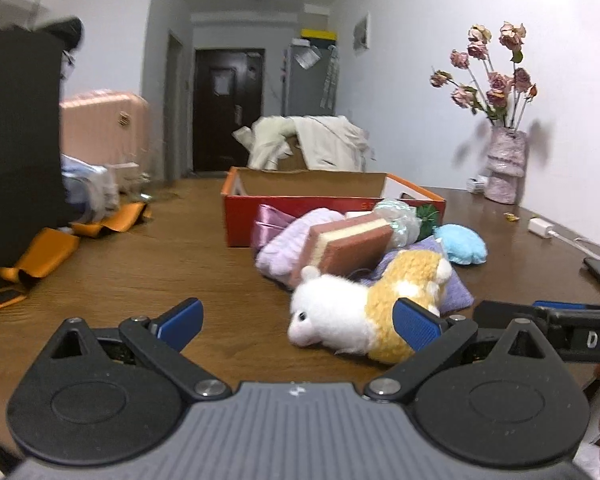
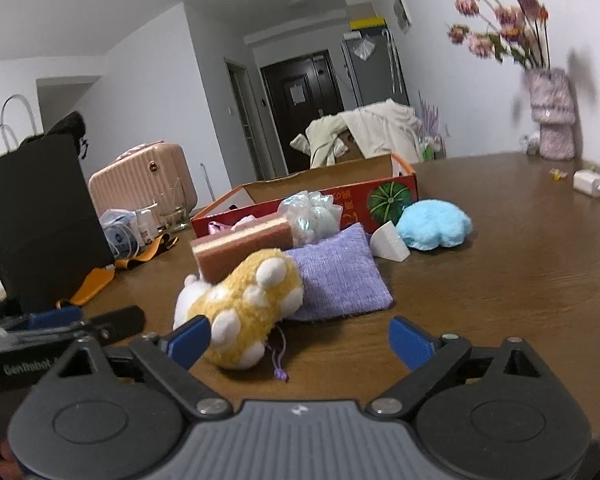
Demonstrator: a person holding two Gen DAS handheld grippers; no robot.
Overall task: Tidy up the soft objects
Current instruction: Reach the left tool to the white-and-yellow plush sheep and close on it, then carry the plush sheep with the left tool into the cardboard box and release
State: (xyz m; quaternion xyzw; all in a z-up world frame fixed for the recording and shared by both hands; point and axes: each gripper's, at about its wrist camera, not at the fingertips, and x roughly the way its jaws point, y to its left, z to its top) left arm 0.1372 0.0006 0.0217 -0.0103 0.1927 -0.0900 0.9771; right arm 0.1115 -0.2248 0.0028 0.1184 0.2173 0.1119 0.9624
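Soft toys lay heaped: a fluffy plush hamster, ribbed lilac cloth, beside a red cardboard box; both grippers' jaws stood wide, empty.

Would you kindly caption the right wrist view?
Open right gripper nears a plush hamster before the red box.

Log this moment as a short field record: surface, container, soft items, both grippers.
surface: brown wooden table
container: open red cardboard box, behind the pile
nearest item: white and yellow plush hamster, lying on the table
under it: lavender knitted cloth
stacked: pink and cream sponge block, leaning on the pile
apart: light blue fluffy paw cushion, beside the box
left gripper: open, holding nothing
right gripper: open, holding nothing
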